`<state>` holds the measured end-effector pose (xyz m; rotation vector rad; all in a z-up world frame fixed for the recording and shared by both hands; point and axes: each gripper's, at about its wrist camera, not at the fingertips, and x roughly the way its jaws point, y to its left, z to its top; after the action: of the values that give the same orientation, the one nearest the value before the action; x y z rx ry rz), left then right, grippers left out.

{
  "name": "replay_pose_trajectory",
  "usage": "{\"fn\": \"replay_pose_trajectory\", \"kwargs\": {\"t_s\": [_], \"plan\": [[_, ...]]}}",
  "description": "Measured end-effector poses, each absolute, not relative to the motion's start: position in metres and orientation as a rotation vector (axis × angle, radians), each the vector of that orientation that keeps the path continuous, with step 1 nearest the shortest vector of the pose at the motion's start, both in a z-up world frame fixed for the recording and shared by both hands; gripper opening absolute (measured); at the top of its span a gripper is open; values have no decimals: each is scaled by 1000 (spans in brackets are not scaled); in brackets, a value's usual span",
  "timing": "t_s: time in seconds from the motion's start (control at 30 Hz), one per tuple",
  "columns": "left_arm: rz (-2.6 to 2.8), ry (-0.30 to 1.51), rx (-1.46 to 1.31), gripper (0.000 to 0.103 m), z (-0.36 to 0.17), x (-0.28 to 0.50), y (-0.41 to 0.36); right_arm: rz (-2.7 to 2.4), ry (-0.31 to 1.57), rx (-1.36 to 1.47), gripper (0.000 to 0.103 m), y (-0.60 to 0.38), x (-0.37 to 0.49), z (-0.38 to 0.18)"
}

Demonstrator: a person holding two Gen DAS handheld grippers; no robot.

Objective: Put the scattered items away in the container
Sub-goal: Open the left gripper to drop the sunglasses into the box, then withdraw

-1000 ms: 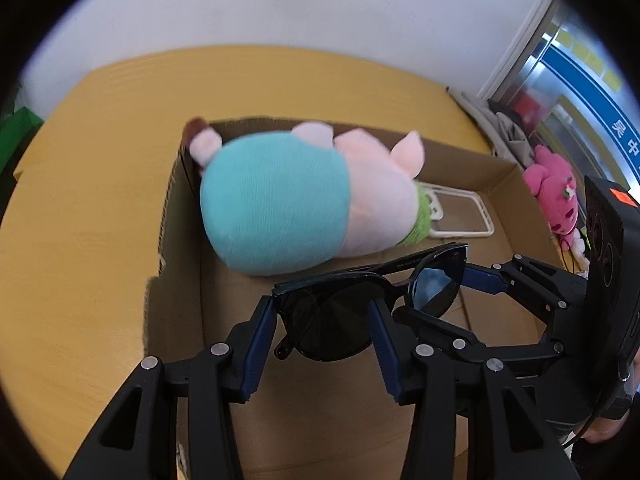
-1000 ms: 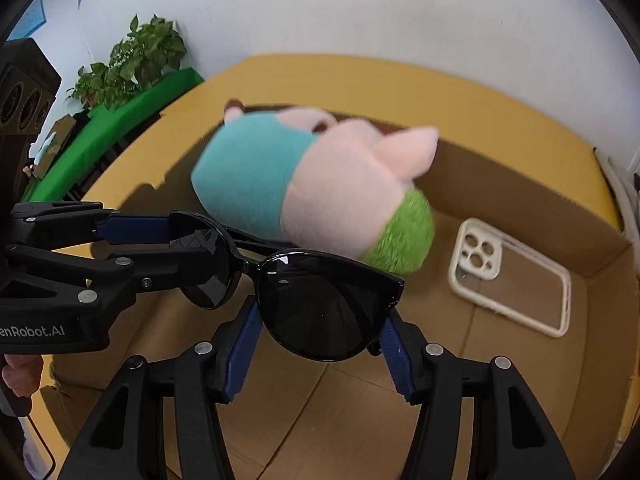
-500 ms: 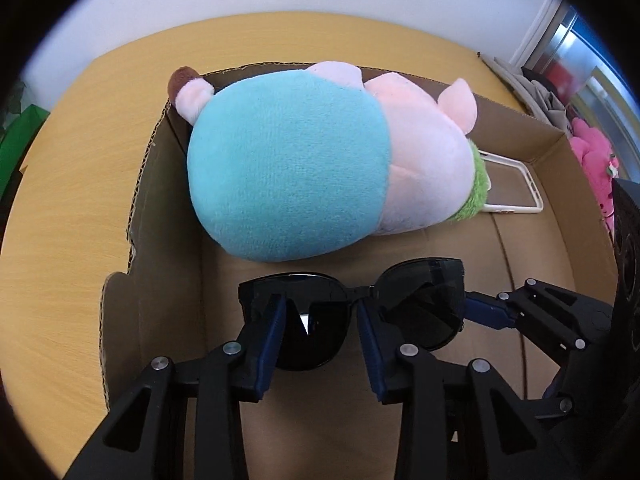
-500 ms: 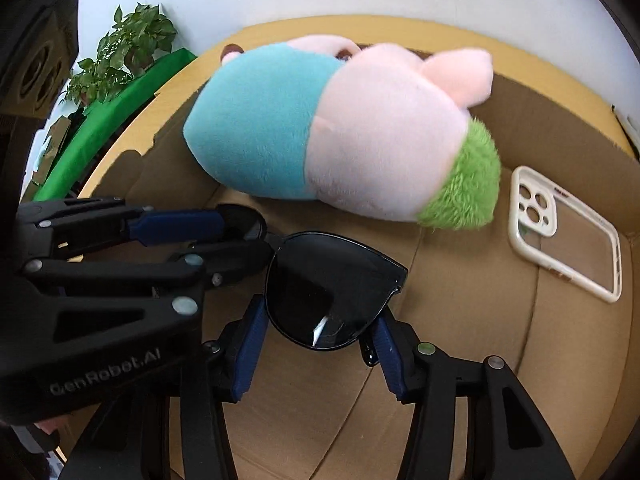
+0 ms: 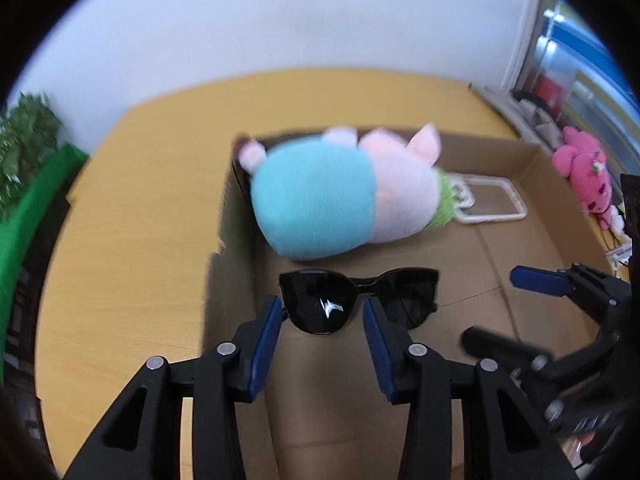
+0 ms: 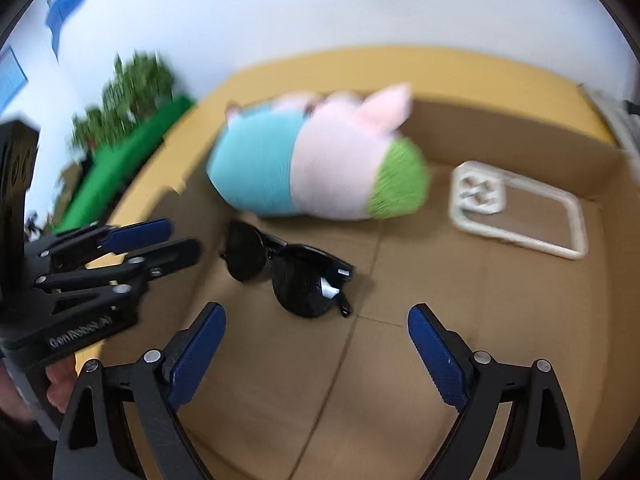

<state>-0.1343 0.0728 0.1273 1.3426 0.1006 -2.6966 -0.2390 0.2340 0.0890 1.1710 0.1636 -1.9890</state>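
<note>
Black sunglasses lie free on the floor of the cardboard box, just in front of a teal, pink and green plush toy. A white phone case lies in the box to the right. My left gripper hovers above and behind the left lens, its jaws opening, pads off the frame. My right gripper hangs back from the right lens, jaws opening wide, nothing between them.
The box stands on a yellow wooden table against a white wall. A green plant and green surface are off to the left. A pink plush toy sits beyond the table on the right. Bare box floor lies right of the sunglasses.
Both grippers held the sunglasses by a lens each, lowered them into the box, then let go. The glasses now rest on the box floor and both grippers have drawn back and up.
</note>
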Motion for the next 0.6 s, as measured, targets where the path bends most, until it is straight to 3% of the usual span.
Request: {"fn": "replay_pose_trajectory", "kwargs": {"t_s": [0.07, 0.1, 0.13, 0.3, 0.6], "plan": [[-2742, 60, 1209, 64, 148, -106, 81, -2059, 137, 1085, 103, 264, -221, 108], [-2750, 26, 1129, 77, 158, -89, 88, -2094, 135, 1026, 103, 281, -206, 119], [-2741, -10, 1049, 82, 166, -73, 96, -2118, 140, 988, 103, 292, -193, 125], [-2723, -51, 842, 82, 178, -28, 143, -2220, 183, 880, 103, 337, -139, 135], [-2755, 107, 800, 82, 173, 20, 179, -2314, 254, 806, 103, 358, -101, 146]]}}
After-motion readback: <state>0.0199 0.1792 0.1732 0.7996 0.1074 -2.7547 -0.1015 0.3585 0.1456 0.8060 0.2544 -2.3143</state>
